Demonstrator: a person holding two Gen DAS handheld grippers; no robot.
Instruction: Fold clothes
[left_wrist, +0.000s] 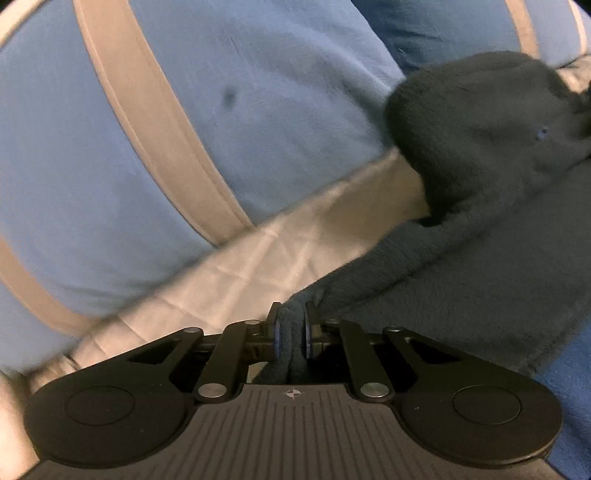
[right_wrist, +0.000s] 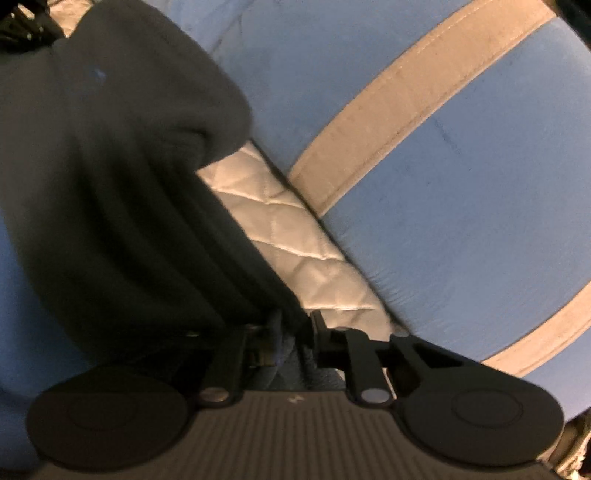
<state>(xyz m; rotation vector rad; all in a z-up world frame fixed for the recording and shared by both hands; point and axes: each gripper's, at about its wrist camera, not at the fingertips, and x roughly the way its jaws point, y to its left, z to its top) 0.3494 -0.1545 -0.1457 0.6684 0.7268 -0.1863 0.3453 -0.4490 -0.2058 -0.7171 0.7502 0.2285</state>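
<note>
Left tongs (left_wrist: 291, 338) and right tongs (right_wrist: 295, 339) each pinch the dark fleece garment (left_wrist: 480, 177), apparently stretched lengthwise between them

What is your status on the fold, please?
Left gripper shut on dark fleece. Right gripper shut on same fleece. Blue cushion alongside, not blocking.

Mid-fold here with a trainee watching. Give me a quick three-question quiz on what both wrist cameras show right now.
1. True or false: the left gripper is open and empty.
2. What does the right gripper pinch? A) the dark fleece garment B) the white quilted cover C) the blue cushion
3. What colour are the bands on the blue cushion?

Key: 1 false, it grips the dark fleece garment; 2 A; 3 tan.
</note>
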